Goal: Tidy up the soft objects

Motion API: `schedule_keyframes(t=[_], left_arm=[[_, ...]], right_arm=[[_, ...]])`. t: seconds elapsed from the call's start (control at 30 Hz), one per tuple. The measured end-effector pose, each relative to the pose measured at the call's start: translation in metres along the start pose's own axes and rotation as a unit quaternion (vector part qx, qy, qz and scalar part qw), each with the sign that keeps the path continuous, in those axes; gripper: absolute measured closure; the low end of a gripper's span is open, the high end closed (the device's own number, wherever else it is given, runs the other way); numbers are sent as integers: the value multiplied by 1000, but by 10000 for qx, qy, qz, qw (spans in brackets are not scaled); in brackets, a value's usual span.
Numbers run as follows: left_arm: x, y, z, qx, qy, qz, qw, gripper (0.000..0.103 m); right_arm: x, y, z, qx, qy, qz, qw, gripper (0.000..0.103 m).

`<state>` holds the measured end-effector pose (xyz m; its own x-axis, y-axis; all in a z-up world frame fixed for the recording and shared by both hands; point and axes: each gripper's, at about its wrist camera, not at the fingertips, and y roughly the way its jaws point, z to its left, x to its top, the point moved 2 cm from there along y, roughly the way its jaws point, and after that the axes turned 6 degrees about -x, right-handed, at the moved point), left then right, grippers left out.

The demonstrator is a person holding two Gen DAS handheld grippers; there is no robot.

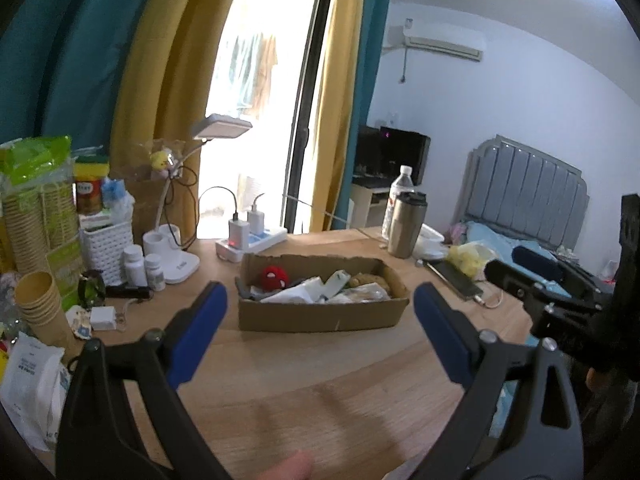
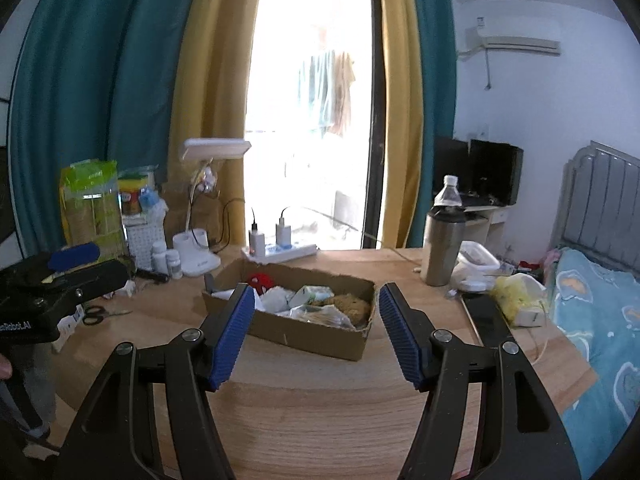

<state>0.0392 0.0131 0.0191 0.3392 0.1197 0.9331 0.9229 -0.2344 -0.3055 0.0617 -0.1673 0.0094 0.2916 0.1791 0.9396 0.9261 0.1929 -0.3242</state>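
A shallow cardboard box (image 1: 320, 316) (image 2: 304, 336) stands on the wooden table. It holds a red plush ball (image 1: 275, 277) (image 2: 261, 281), white tissue packs (image 1: 308, 294) (image 2: 280, 300) and a brown plush toy (image 1: 368, 282) (image 2: 348, 304). My left gripper (image 1: 320, 300) is open and empty, held above the table short of the box. My right gripper (image 2: 316, 308) is open and empty, also short of the box; it shows at the right of the left wrist view (image 1: 520, 280).
A desk lamp (image 1: 176, 256), pill bottles (image 1: 138, 266), paper cups (image 1: 38, 308), a white basket (image 1: 106, 244) and a power strip (image 1: 252, 240) crowd the back left. A steel tumbler (image 2: 444, 246), water bottle (image 2: 448, 192) and yellow bag (image 2: 516, 296) stand right. A bed (image 2: 600, 320) lies beyond the right edge.
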Motion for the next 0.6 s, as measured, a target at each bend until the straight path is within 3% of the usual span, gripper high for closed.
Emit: schedule_keyframes(t=[0.13,0.23,0.6], left_arm=[[5,-12,-5,188,158,-236,9994,8],[10,-20,-4,373,189,-375,9984,7],[21,-37,2,358,130,-630,9973,2]], right_arm=[[5,-13,-2,-116,18,-170,9998,33],[9,-21,-2,-231,-10,-263,9994,16],[15,-32,1,-239,-20,-430,9988,16]])
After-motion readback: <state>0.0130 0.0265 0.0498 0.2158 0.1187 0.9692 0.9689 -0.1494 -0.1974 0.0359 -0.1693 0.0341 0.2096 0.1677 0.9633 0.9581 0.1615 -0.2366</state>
